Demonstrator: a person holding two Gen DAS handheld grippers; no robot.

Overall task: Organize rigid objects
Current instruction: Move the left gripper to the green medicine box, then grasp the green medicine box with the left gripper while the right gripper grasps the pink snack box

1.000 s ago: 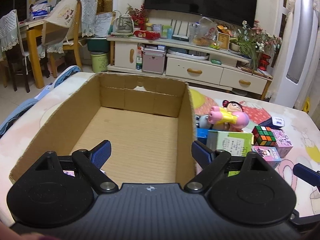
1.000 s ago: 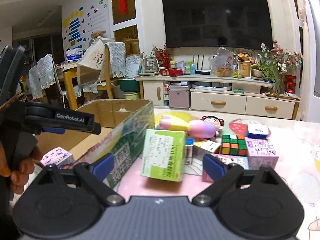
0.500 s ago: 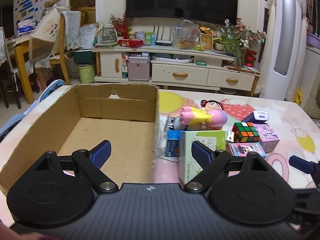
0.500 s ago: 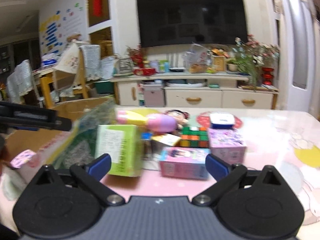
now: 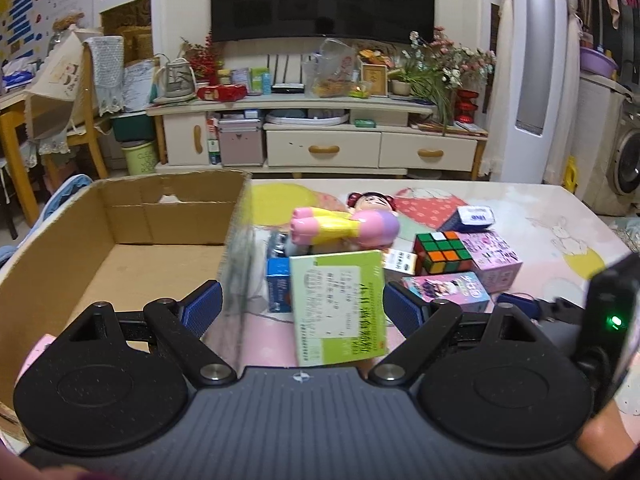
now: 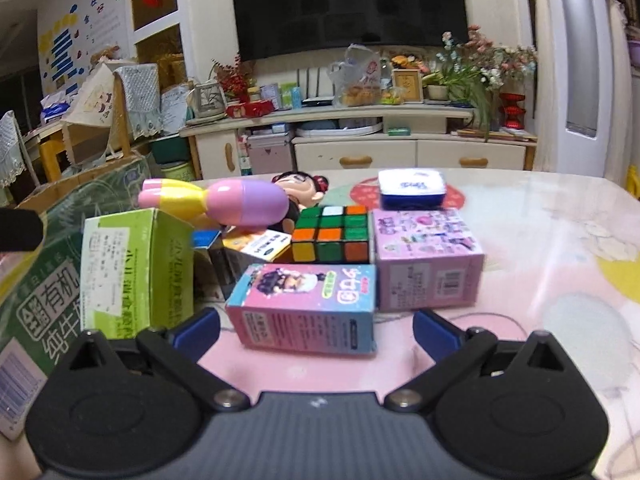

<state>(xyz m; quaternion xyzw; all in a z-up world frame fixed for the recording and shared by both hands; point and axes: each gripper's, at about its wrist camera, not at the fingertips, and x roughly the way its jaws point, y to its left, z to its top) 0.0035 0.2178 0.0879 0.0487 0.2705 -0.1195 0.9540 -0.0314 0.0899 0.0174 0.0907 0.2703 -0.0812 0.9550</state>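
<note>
An open cardboard box [image 5: 120, 256] stands on the left of the table, with a small pink box [image 5: 38, 350] in its near corner. My left gripper [image 5: 302, 308] is open. The box's right wall and an upright green carton [image 5: 338, 304] show between its fingers, untouched. My right gripper [image 6: 316, 330] is open just short of a pink-and-blue box [image 6: 308, 308] lying flat. Behind that box are a colour cube [image 6: 330, 234], a purple box [image 6: 428, 256], a blue-and-white tin [image 6: 412, 188] and a pink doll [image 6: 224, 200] lying down. The green carton [image 6: 120, 268] stands to the left.
The table [image 6: 560, 280] has a pink, patterned cover, bare on its right side. The cardboard box's green printed outer wall [image 6: 40, 288] is close on the left of the right gripper. A TV cabinet [image 5: 320, 148] and chairs stand beyond the table.
The left view swung right, from the box's inside to the green carton and the pile. My right gripper moved right and down, from the green carton to the pink-and-blue box, and its jaws widened slightly.
</note>
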